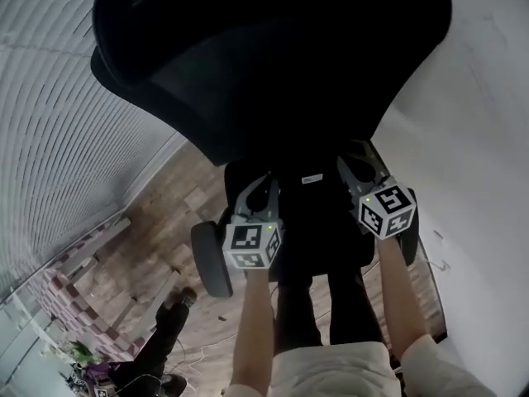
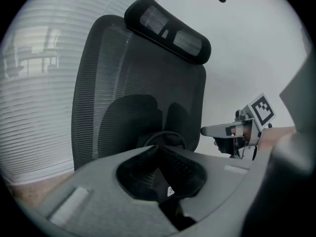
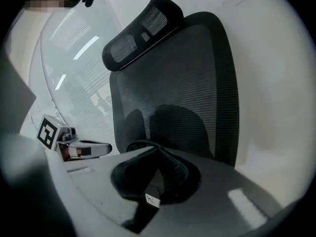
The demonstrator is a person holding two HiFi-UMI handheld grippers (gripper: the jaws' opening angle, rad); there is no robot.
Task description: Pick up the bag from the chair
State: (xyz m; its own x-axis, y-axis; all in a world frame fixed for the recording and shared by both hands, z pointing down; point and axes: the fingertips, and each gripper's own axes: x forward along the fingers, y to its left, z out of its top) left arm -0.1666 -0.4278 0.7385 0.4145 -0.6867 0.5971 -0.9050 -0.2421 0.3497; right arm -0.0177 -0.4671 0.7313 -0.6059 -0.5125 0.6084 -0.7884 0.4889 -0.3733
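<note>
Bag (image 1: 315, 208) on the seat of the chair (image 1: 273, 64), toward its back edge, black against black and so hard to outline from the head view; marked there only by a small pale label (image 1: 312, 178).

Nearest, left tongs (image 2: 158, 151) pressed fully together, nothing between the ribbed pads. Same for the right tongs (image 3: 157, 152): shut tight, empty. Both held low over the front half of the seat, one toward each side edge, angled downward and aimed at the backrest.

Just beyond the tips, a thin dark loop (image 2: 164, 132), probably the bag's carry handle, standing up near the middle of the seat. Rest of the bag masked by the tongs' own grey bodies. Behind the loop, mesh backrest (image 2: 138, 68) with two darker rounded patches low down, either bag or lumbar pad, impossible to say which. Farther up, headrest (image 2: 168, 28); beyond that, slatted blinds (image 2: 34, 83) and plain wall (image 2: 247, 58).

Judged stage: approach, no grasp yet.
- Main risk: arriving at the handle with tongs shut, merely prodding the loop flat or shoving the bag against the backrest instead of catching it.
- Second risk: closing on mesh or seat fabric by mistake, given so little contrast.
- Third: pushing hard enough to swivel or roll an office chair of this kind away.
</note>
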